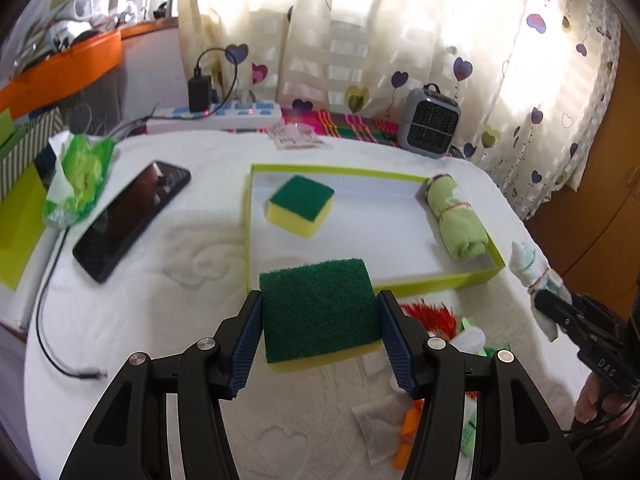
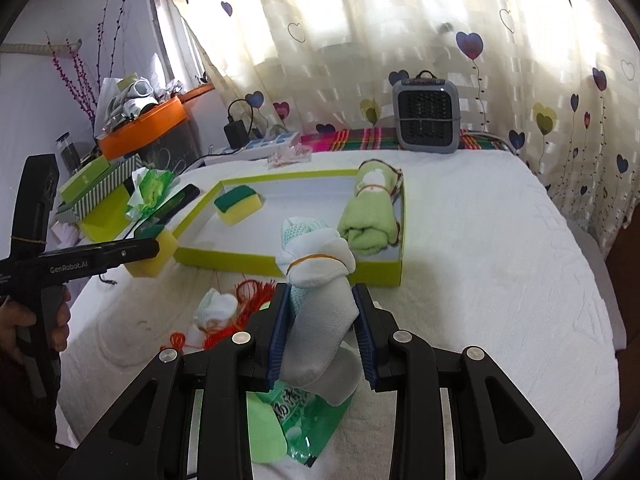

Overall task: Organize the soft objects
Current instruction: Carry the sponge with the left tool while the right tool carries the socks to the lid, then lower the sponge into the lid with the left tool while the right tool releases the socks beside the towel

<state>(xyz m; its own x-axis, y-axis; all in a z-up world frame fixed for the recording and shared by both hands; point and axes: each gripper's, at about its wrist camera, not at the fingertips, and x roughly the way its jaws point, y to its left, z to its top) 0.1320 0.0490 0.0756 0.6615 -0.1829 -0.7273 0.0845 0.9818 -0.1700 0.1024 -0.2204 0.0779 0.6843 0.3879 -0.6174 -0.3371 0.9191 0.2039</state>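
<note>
My left gripper (image 1: 320,320) is shut on a green-topped yellow sponge (image 1: 320,308) and holds it above the towel, just before the near rim of the lime-edged tray (image 1: 440,280). In the tray lie a second sponge (image 1: 301,205) and a rolled green cloth (image 1: 460,220). My right gripper (image 2: 322,320) is shut on a rolled white sock bundle (image 2: 316,276) tied with a rubber band, held above the towel near the tray's front wall (image 2: 280,262). The tray's sponge (image 2: 238,204) and green cloth (image 2: 370,216) also show there.
A black phone (image 1: 132,216), a green wrapper (image 1: 80,176) and a cable (image 1: 52,320) lie left of the tray. Red yarn, another small sock bundle (image 2: 214,308) and green packets (image 2: 296,420) lie on the near towel. A grey heater (image 1: 430,124) and power strip (image 1: 216,116) stand behind.
</note>
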